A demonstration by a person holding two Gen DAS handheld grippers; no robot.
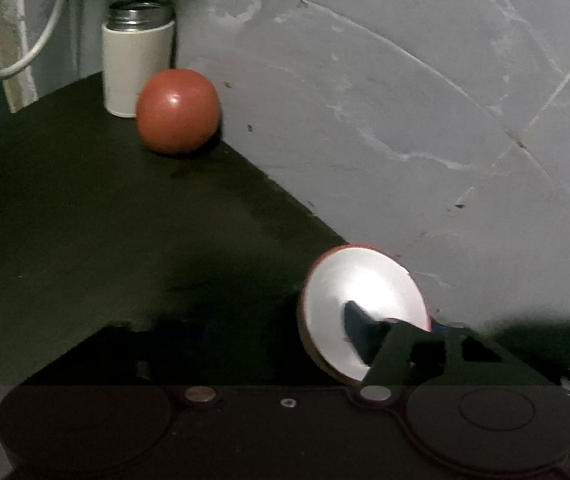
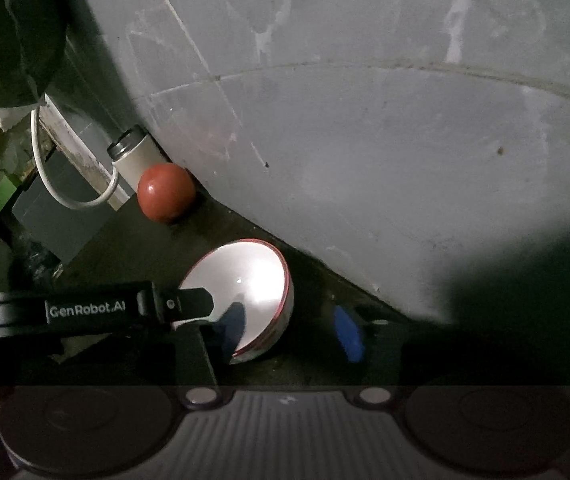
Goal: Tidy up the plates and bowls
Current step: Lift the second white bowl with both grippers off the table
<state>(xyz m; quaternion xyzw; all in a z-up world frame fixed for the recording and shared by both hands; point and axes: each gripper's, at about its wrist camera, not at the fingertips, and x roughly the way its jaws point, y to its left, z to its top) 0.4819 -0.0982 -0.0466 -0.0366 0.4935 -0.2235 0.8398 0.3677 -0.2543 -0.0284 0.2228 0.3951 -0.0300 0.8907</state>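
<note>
Left claw (image 2: pixel 205 312) and right claw (image 2: pixel 289 336) both angle downward, half closed.

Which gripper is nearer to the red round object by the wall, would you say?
Probably left: left gripper sits at the bowl rim nearer the red round object; right gripper straddles the far rim.

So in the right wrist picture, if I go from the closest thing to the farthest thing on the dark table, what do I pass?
Near to far: the white bowl with a red rim, then the red ball, then the white jar with a metal top back by the grey wall.
</note>
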